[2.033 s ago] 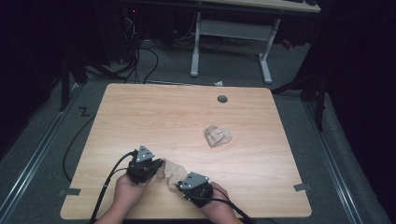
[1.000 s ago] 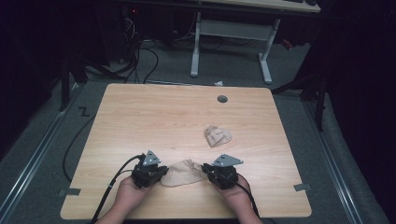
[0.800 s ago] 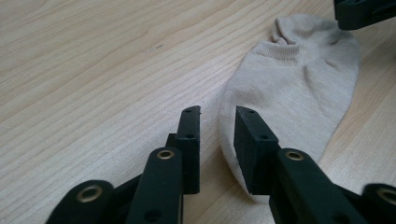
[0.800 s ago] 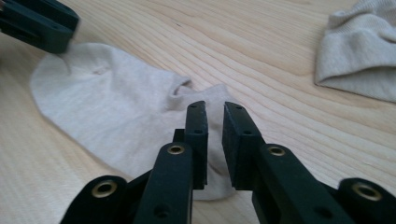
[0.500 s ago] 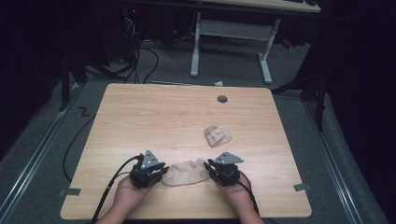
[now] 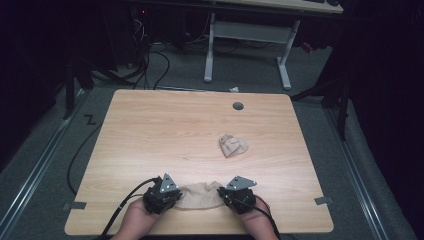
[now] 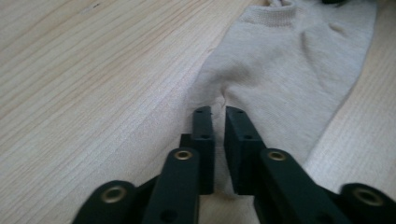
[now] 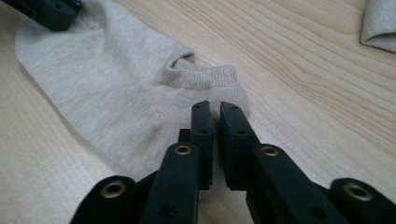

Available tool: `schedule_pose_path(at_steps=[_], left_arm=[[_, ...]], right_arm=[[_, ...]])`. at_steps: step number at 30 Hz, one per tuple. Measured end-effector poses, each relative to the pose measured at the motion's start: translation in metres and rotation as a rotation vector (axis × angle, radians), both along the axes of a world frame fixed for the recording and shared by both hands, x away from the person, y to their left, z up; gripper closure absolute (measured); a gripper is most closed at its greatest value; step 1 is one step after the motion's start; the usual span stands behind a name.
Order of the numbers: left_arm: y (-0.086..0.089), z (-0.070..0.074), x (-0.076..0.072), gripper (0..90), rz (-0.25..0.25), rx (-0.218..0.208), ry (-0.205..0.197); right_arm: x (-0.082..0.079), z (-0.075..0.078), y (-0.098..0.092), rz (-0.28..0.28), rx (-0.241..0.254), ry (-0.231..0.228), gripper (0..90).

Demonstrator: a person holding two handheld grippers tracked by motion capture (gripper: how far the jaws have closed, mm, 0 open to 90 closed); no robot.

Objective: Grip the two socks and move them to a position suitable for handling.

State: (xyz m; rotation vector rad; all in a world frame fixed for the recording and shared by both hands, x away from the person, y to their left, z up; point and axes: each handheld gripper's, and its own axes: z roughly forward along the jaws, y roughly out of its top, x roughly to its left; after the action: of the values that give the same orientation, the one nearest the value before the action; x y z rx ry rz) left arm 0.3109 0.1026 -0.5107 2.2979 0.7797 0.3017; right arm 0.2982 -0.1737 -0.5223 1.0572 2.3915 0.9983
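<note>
Your left tool (image 6: 172, 196) is pinched on the toe end of the beige sock (image 6: 200, 196), and its jaws have just eased a little wider with the fabric between them; your right tool (image 6: 226, 195) is pinched on the cuff end, its jaws having just drawn in on the knit edge. The sock lies flat near the table's (image 6: 165, 135) front edge, its long axis running straight across from one tool to the other, each hand at its own end. The bunched second sock (image 6: 232, 145) sits apart, farther back and nearer your right hand.
</note>
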Motion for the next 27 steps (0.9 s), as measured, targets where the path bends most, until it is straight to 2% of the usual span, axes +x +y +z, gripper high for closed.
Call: schedule_pose_path(at_steps=[1,2,3,4,5,6,7,8,9,10,11,12,13,14,15,16,17,18,22,23,24,27], left_arm=[[0.000,0.000,0.000,76.8,0.000,0.000,0.000],[0.010,0.010,-0.001,74.7,0.027,-0.056,-0.028],[0.010,0.010,-0.001,72.1,0.027,-0.056,-0.028],[0.017,0.014,-0.001,72.1,0.044,-0.078,-0.047],[0.032,0.019,-0.001,67.6,0.082,-0.112,-0.083],[0.032,0.019,-0.001,65.1,0.082,-0.112,-0.083],[0.039,0.019,0.000,62.9,0.105,-0.125,-0.095],[0.046,0.018,0.003,62.9,0.131,-0.140,-0.098],[0.051,0.016,0.006,61.8,0.154,-0.158,-0.088],[0.058,0.011,0.013,59.1,0.192,-0.169,-0.074],[0.058,0.011,0.013,58.9,0.192,-0.169,-0.074],[0.059,0.008,0.015,58.9,0.204,-0.175,-0.069],[0.059,0.006,0.017,58.9,0.206,-0.169,-0.066],[0.057,0.005,0.017,58.2,0.201,-0.160,-0.076],[0.057,0.005,0.017,58.1,0.201,-0.160,-0.076],[0.056,0.007,0.016,58.1,0.185,-0.150,-0.092],[0.056,0.007,0.016,58.1,0.185,-0.150,-0.092],[0.054,0.009,0.016,57.9,0.176,-0.151,-0.103],[0.055,0.010,0.017,57.1,0.173,-0.158,-0.106],[0.056,0.010,0.017,57.1,0.172,-0.156,-0.103],[0.057,0.010,0.017,56.5,0.172,-0.154,-0.102],[0.060,0.011,0.017,56.4,0.177,-0.173,-0.095]], right_arm=[[0.000,0.000,0.000,0.000,0.000,0.000,82.0],[0.000,0.006,-0.004,-0.029,0.022,-0.031,80.1],[0.000,0.006,-0.004,-0.029,0.022,-0.031,80.1],[0.001,0.008,-0.007,-0.045,0.037,-0.041,79.5],[0.005,0.009,-0.013,-0.078,0.040,-0.058,77.1],[0.005,0.009,-0.013,-0.078,0.040,-0.058,77.1],[0.012,0.010,-0.019,-0.110,0.036,-0.066,73.7],[0.012,0.010,-0.019,-0.110,0.036,-0.066,73.7],[0.016,0.010,-0.021,-0.128,0.033,-0.072,72.4],[0.028,0.013,-0.027,-0.162,0.028,-0.080,71.4],[0.028,0.013,-0.027,-0.162,0.028,-0.080,71.4],[0.042,0.018,-0.035,-0.214,0.049,-0.084,75.1],[0.042,0.018,-0.035,-0.214,0.049,-0.084,75.1],[0.058,0.022,-0.042,-0.250,0.030,-0.104,82.5],[0.058,0.022,-0.042,-0.250,0.030,-0.104,82.5],[0.075,0.024,-0.048,-0.288,0.011,-0.096,88.0],[0.075,0.024,-0.048,-0.288,0.011,-0.096,88.0],[0.094,0.024,-0.052,-0.316,-0.009,-0.079,89.8],[0.129,0.021,-0.055,-0.357,-0.048,-0.050,89.3],[0.129,0.021,-0.055,-0.357,-0.048,-0.050,89.3],[0.145,0.016,-0.057,-0.387,-0.059,-0.017,88.7],[0.159,0.006,-0.060,-0.409,-0.084,0.019,88.5]])
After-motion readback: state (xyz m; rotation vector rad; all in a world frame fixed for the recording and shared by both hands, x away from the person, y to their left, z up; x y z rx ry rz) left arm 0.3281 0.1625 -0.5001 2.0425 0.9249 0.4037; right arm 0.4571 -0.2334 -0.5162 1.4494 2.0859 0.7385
